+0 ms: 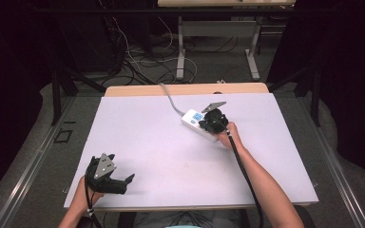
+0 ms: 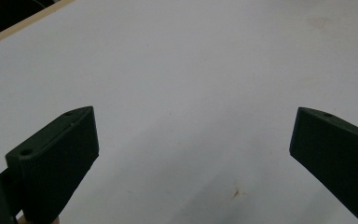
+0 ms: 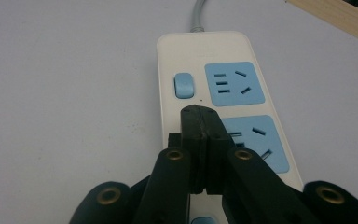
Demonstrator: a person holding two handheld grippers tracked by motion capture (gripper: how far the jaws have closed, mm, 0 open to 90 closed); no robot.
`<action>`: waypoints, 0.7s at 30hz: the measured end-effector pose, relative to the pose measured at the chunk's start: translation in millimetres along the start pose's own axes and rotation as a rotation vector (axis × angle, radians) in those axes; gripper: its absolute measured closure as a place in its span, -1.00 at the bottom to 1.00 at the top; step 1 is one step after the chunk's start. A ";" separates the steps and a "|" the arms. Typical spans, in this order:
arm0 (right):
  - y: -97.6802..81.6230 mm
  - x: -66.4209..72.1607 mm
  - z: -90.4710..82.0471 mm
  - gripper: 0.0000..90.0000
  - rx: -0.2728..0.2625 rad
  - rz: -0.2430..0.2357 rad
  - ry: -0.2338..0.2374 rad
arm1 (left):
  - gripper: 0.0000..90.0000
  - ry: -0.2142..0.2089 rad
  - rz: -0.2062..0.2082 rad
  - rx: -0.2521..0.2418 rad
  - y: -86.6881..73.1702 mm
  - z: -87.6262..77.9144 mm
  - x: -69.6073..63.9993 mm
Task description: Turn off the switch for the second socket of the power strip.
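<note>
Near the worktop's point(image 1: 138, 123) front left corner, the left gripper point(image 1: 122, 183) rests with jaws wide apart, holding nothing. Toward the back edge, the right gripper point(image 1: 208, 124), jaws closed and empty, hovers over the white power strip point(image 1: 193, 119).

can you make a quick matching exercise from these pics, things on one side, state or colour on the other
Things:
1. left gripper
2. right gripper
3. power strip
4. switch

States or colours:
a. white, with a grey cord
b. jaws wide apart over bare table
c. light blue
d. jaws shut, tips over the strip

Pairs: 1-b, 2-d, 3-a, 4-c
</note>
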State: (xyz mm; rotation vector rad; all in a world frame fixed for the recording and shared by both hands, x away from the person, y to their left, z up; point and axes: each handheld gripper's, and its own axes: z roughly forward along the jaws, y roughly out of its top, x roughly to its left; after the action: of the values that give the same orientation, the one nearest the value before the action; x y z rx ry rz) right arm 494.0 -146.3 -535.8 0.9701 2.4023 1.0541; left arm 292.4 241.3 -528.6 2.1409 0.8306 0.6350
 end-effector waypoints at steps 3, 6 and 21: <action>-0.3 0.6 0.8 1.00 -0.008 0.001 -0.005 | -0.98 0.000 -0.001 0.000 0.0 -0.1 -0.1; -0.3 1.2 0.8 1.00 -0.004 -0.005 -0.016 | -0.98 -0.001 -0.003 -0.002 -0.2 0.1 0.1; -1.6 1.8 1.7 1.00 -0.008 0.008 -0.016 | -0.98 0.003 0.000 0.000 -0.1 0.1 0.0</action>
State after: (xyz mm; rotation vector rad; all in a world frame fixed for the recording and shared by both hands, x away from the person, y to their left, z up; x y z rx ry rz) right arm 492.9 -145.0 -538.2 0.9827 2.3817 1.0537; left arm 292.5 241.3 -528.7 2.1405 0.8324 0.6385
